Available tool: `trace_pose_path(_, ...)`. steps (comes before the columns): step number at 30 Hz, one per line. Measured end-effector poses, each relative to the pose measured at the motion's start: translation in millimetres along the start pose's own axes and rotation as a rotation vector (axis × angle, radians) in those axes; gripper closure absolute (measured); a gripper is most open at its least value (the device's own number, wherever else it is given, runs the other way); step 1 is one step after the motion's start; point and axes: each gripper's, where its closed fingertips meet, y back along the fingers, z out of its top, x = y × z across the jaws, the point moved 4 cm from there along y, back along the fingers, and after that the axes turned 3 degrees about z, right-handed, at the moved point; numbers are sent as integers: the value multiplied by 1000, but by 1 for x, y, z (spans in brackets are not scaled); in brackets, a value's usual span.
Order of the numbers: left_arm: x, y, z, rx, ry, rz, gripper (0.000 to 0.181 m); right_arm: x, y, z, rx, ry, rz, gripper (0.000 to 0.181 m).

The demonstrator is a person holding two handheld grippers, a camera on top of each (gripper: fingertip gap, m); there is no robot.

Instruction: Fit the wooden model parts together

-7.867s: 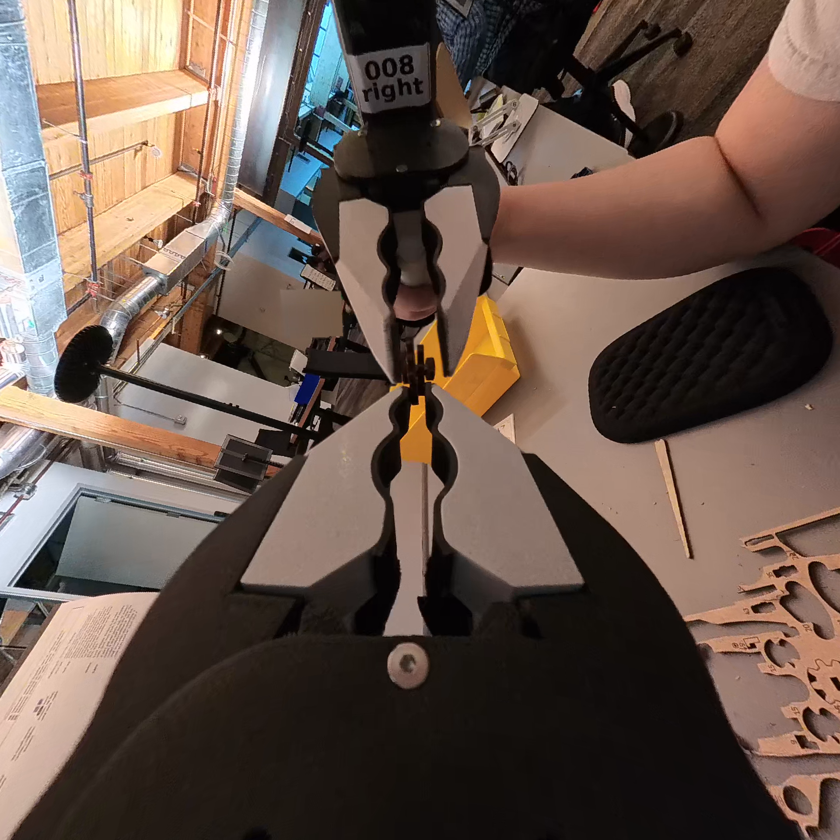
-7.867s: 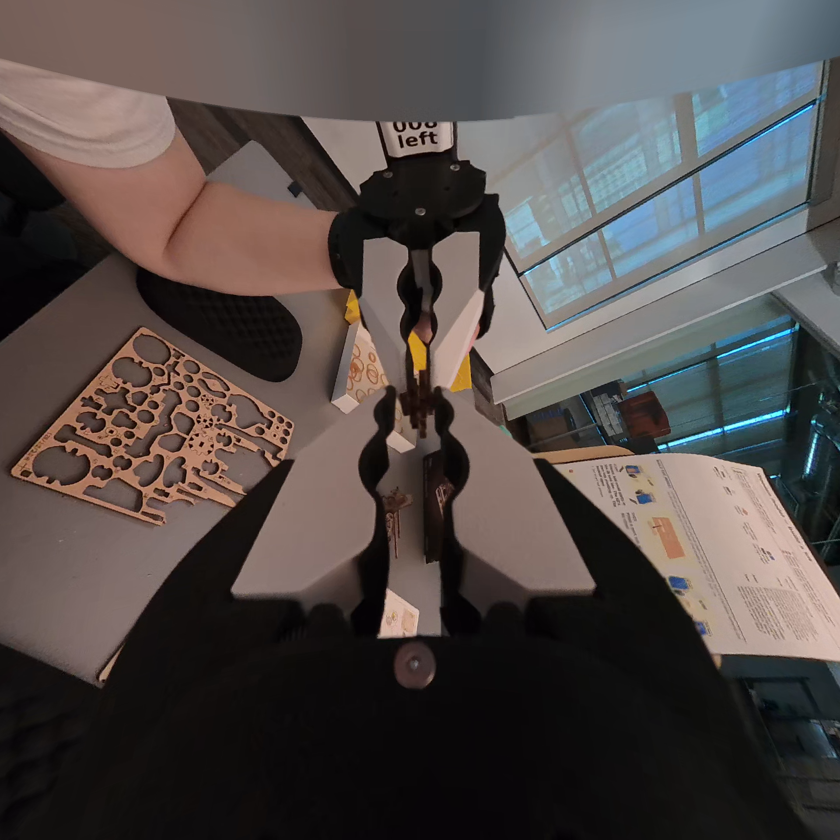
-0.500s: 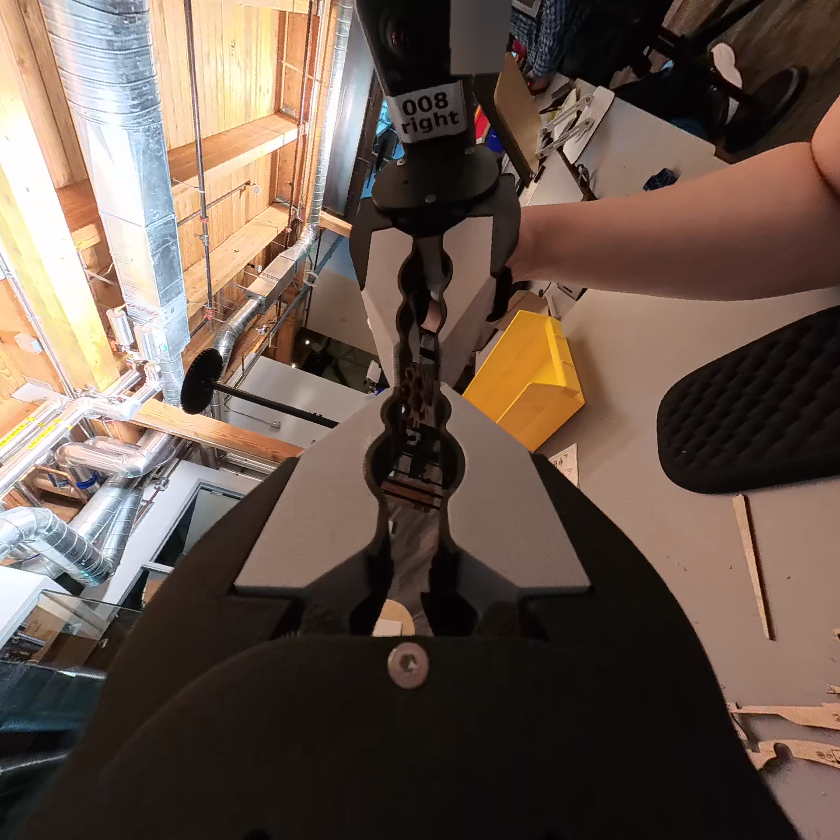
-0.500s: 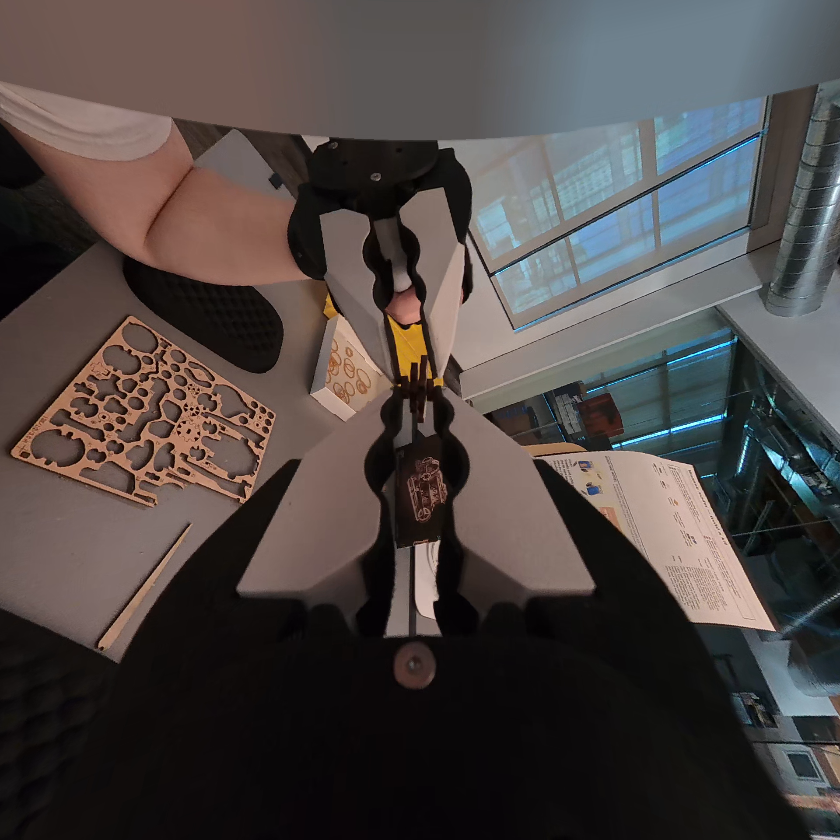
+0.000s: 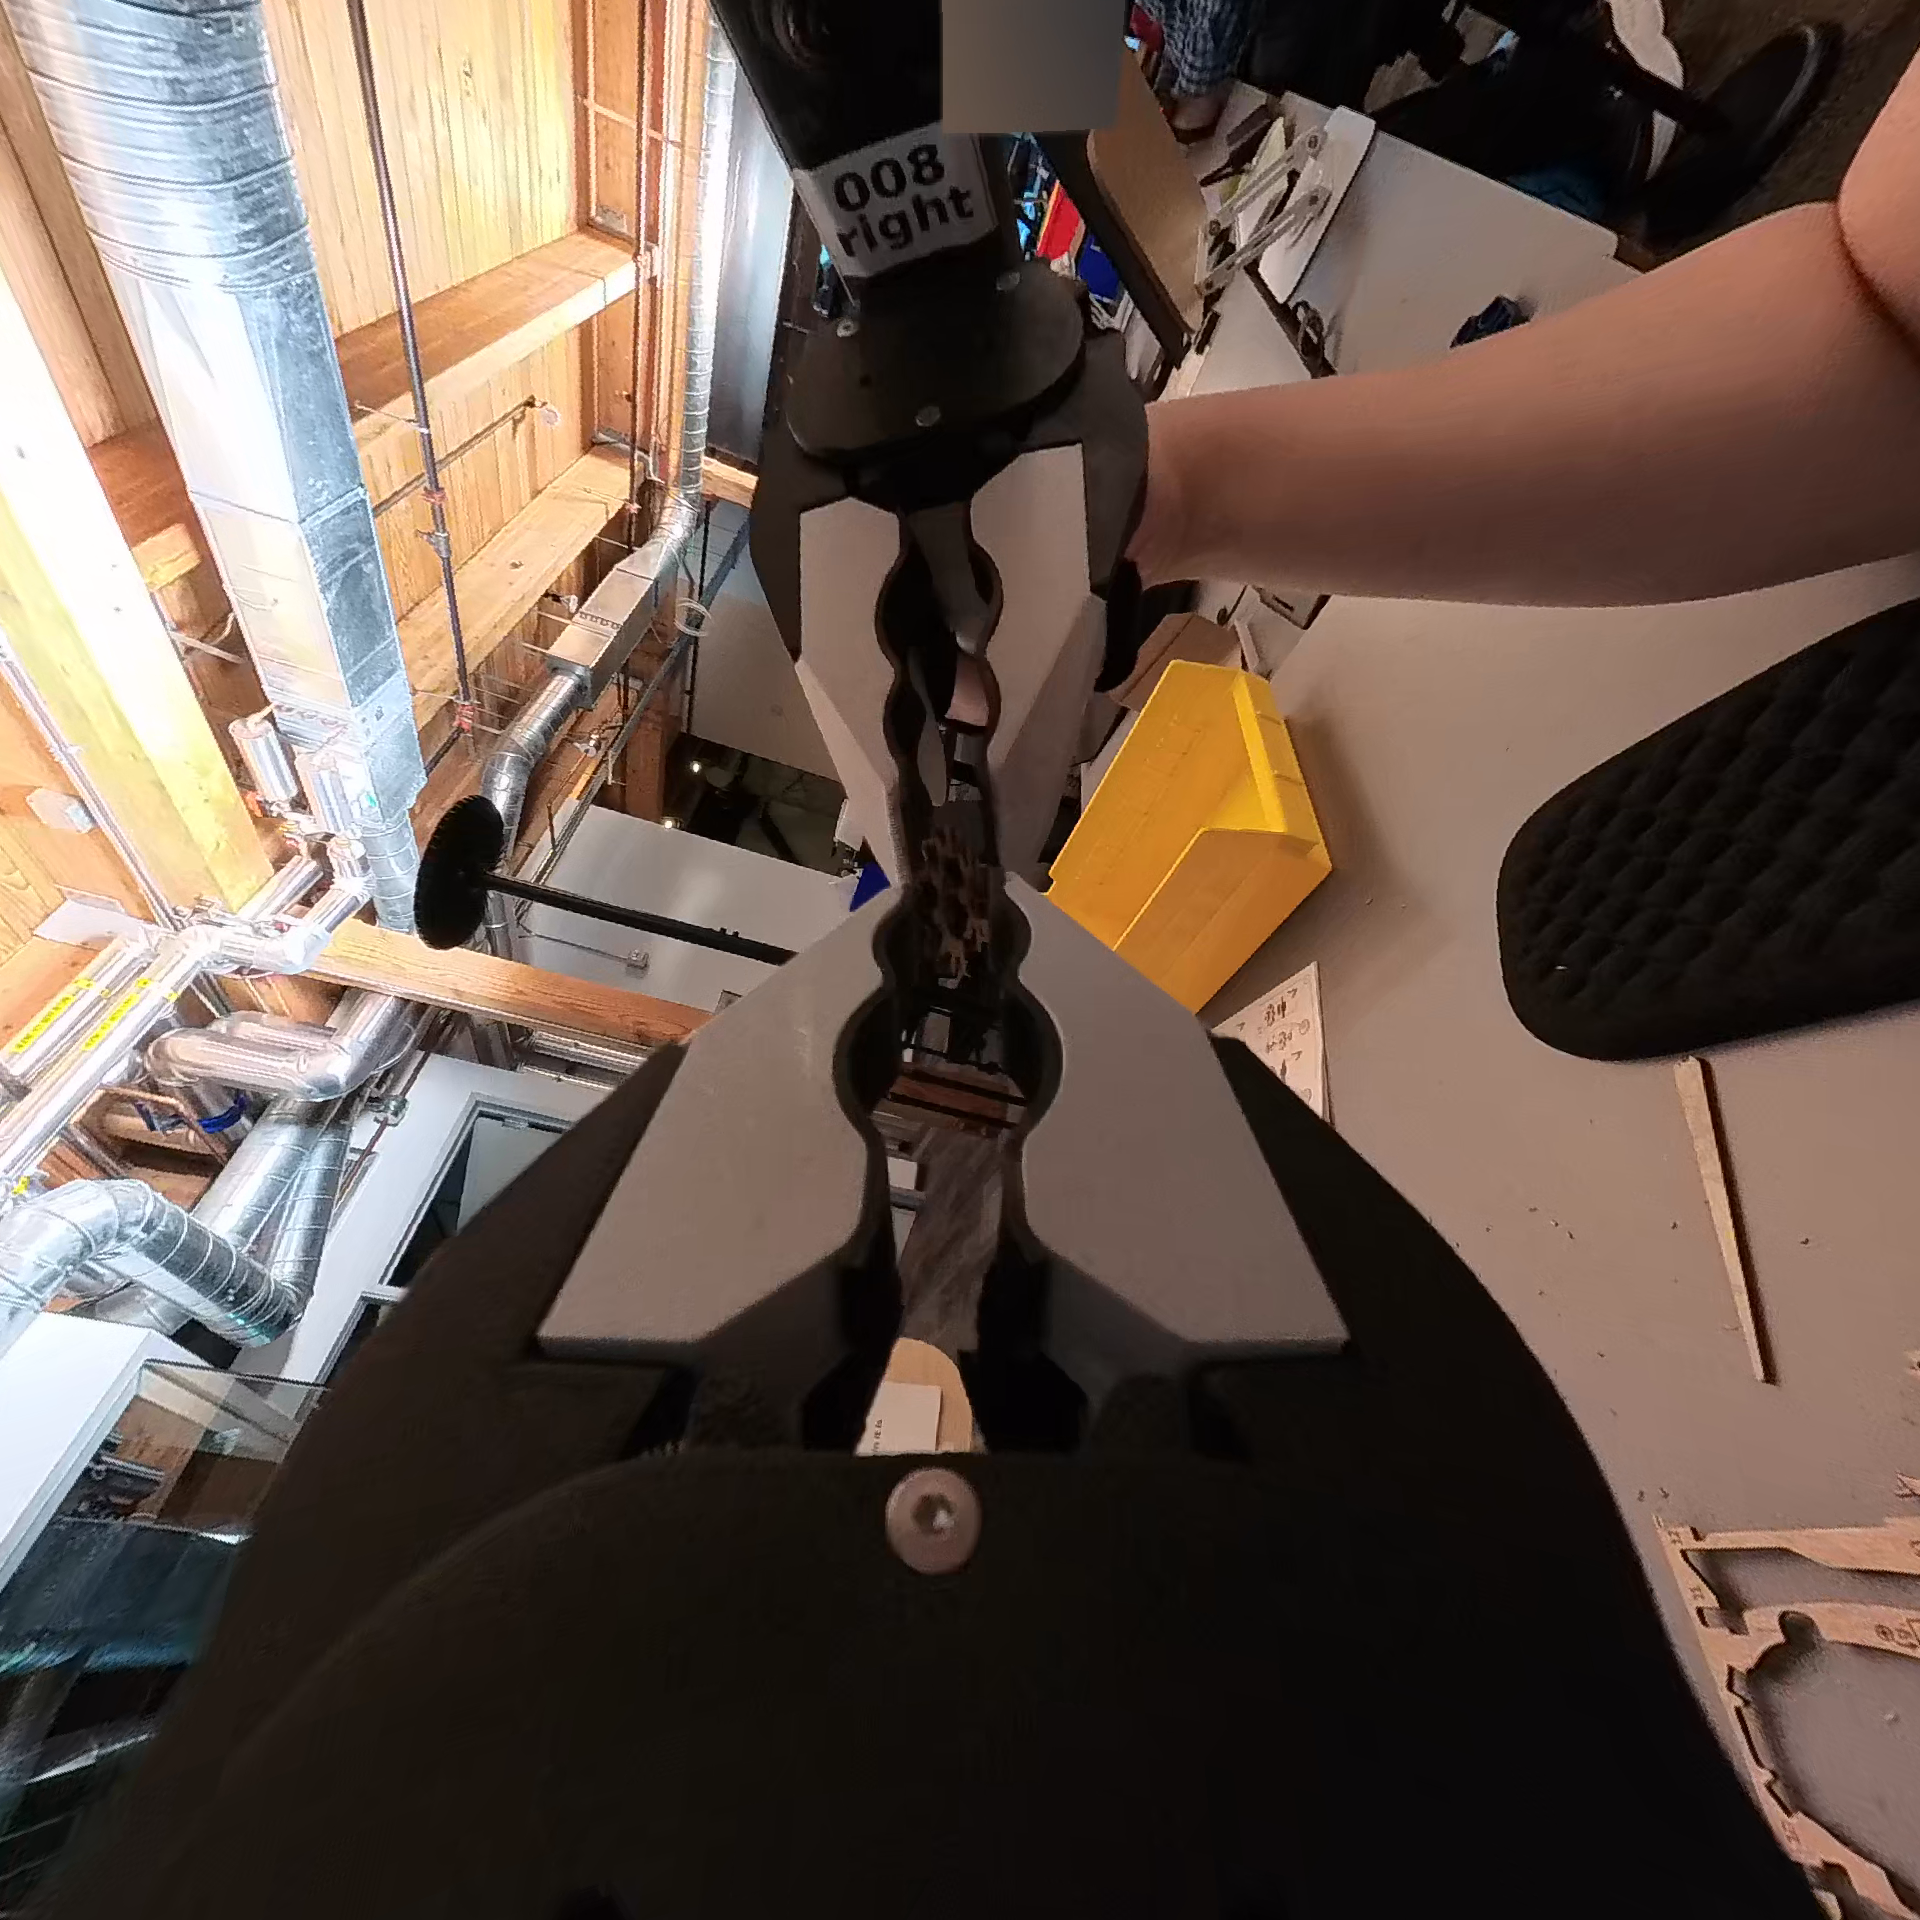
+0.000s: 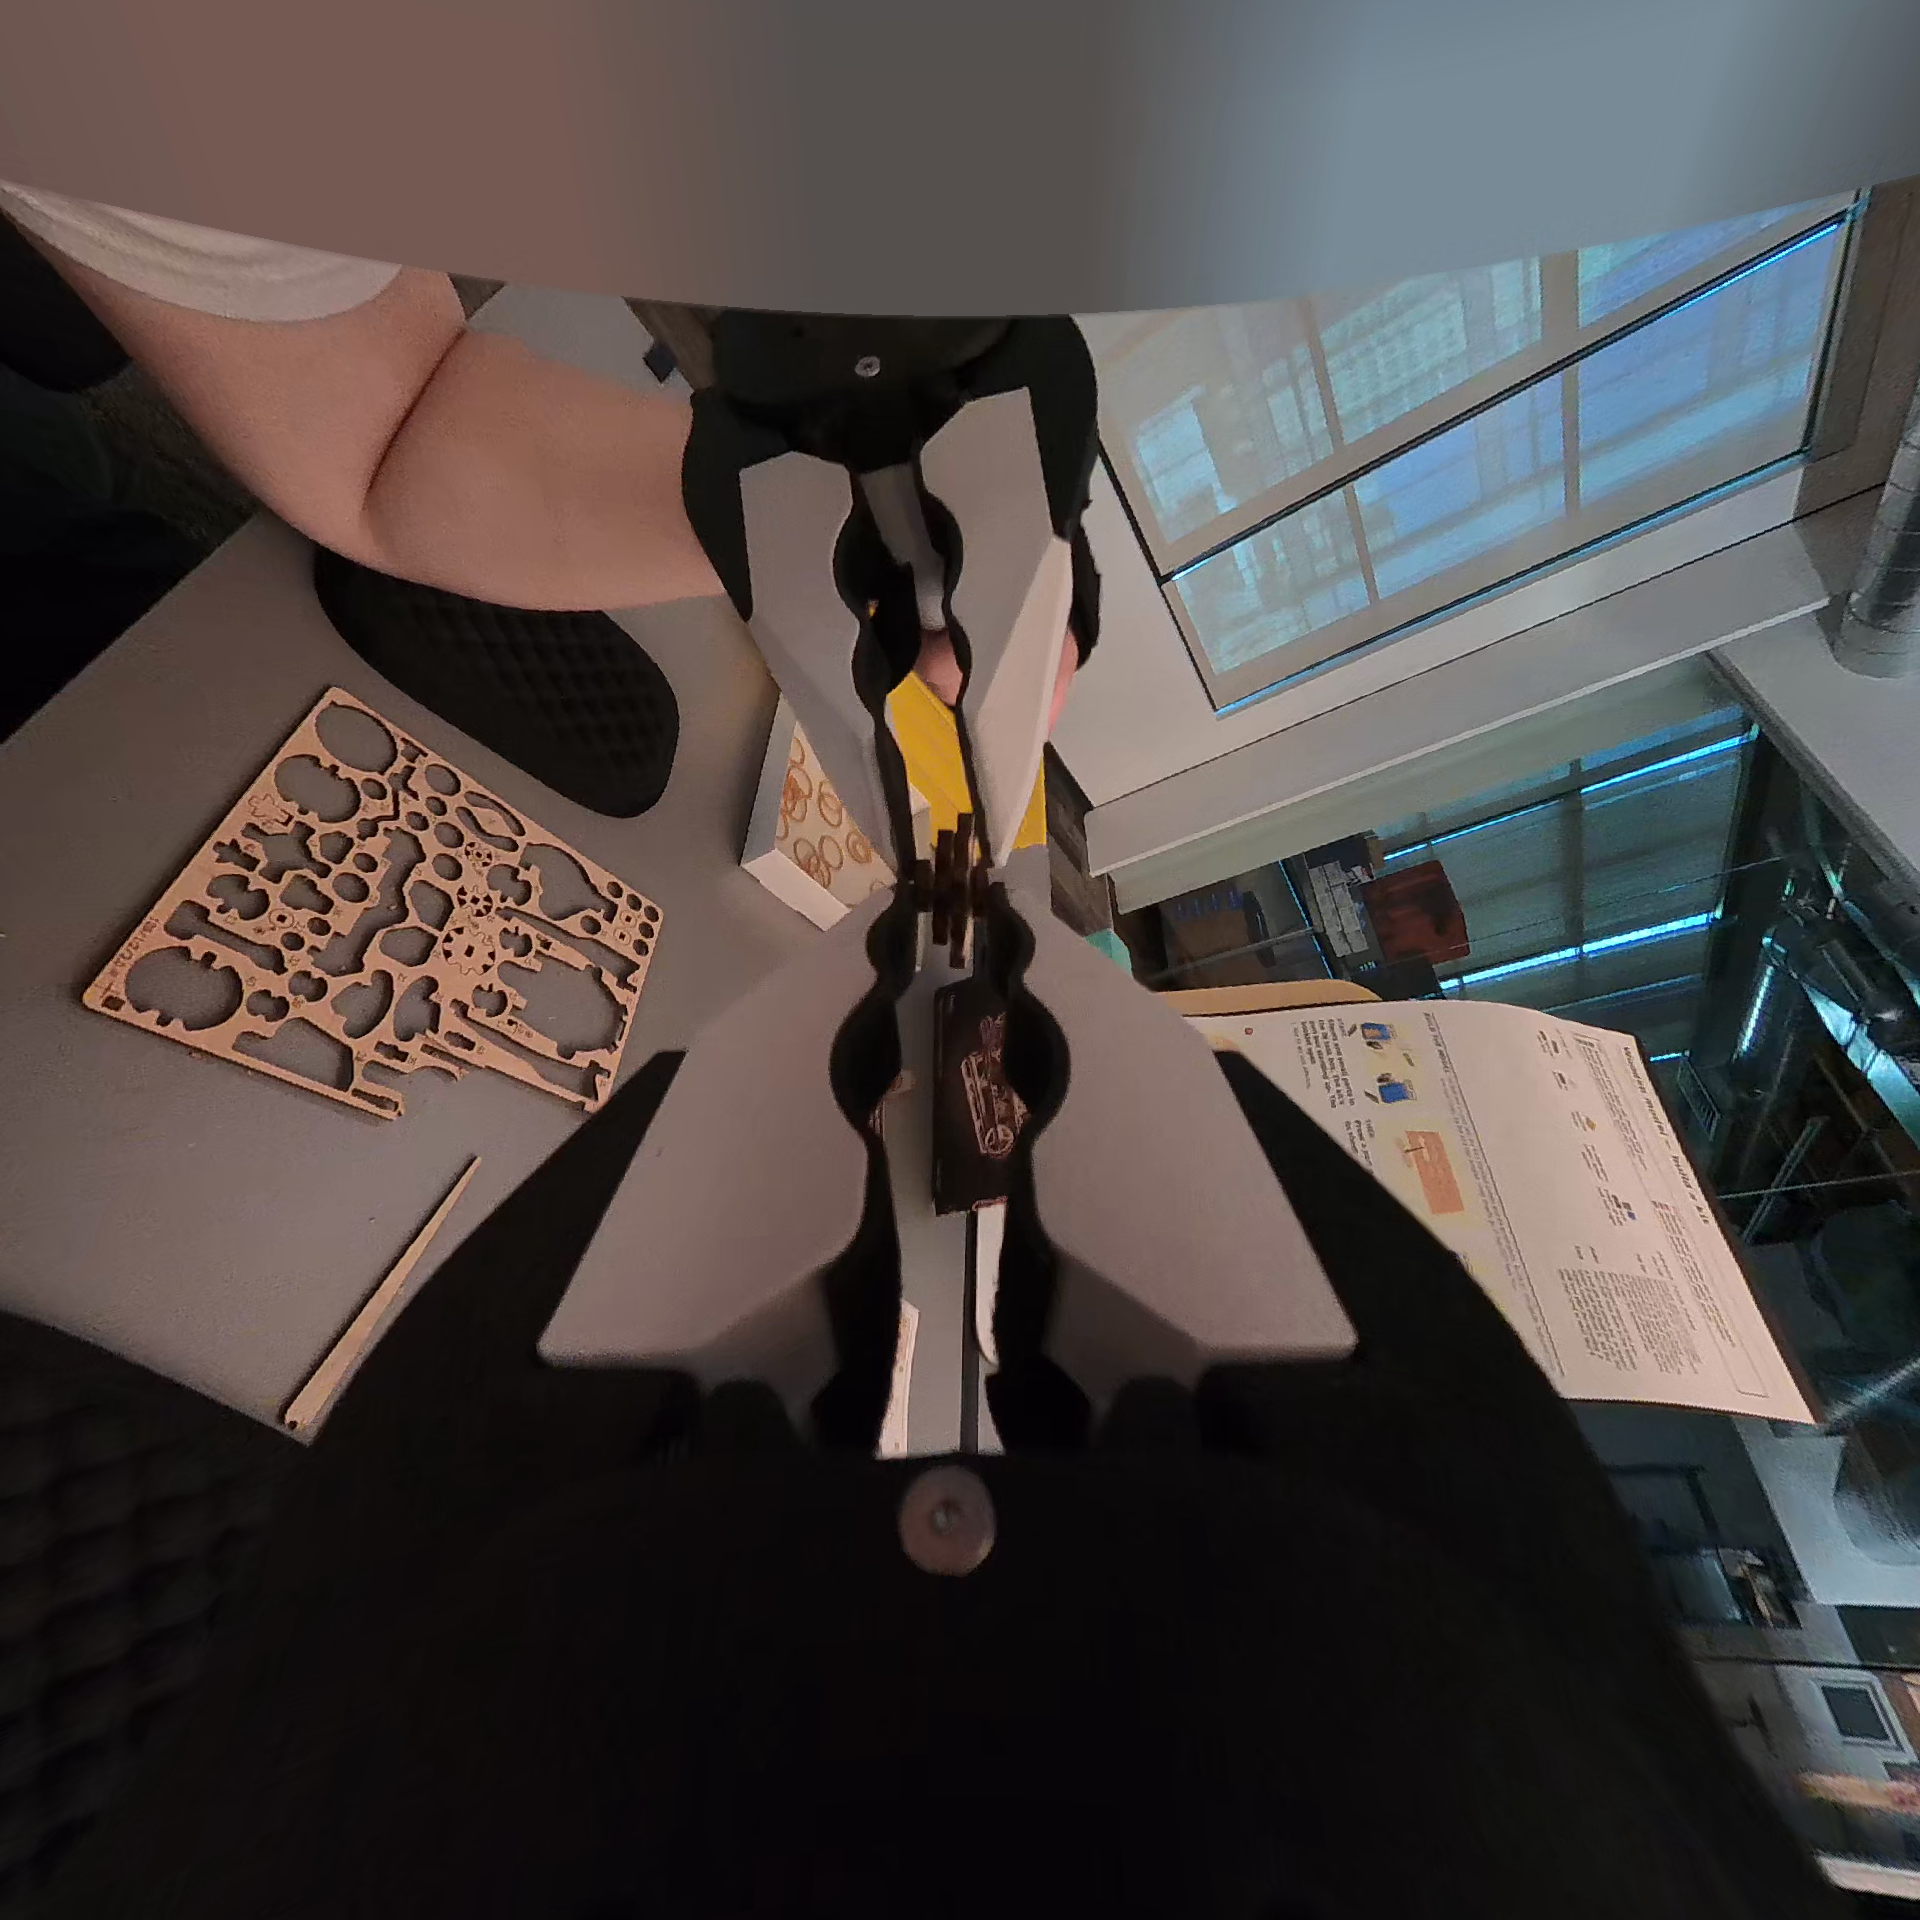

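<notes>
Right gripper (image 6: 951, 914) and left gripper (image 6: 940, 831) — jaws pinching wooden gear cluster (image 6: 951, 883)

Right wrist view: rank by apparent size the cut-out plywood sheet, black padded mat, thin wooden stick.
1. Cut-out plywood sheet, largest.
2. Black padded mat, partly hidden by the arm, so unsure.
3. Thin wooden stick, smallest, though nearest the camera.

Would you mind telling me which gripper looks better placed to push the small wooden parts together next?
Probably neither alone: the left gripper and right gripper meet tip to tip, both shut on the wooden gear cluster above the table. I'd guess the right pushes while the left braces.
</notes>
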Motion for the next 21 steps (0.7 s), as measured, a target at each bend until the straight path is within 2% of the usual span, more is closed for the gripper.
trace_pose_path(21,5,-4,1,-17,80,-26,173,-3,4,0,8,-7,-21,169)
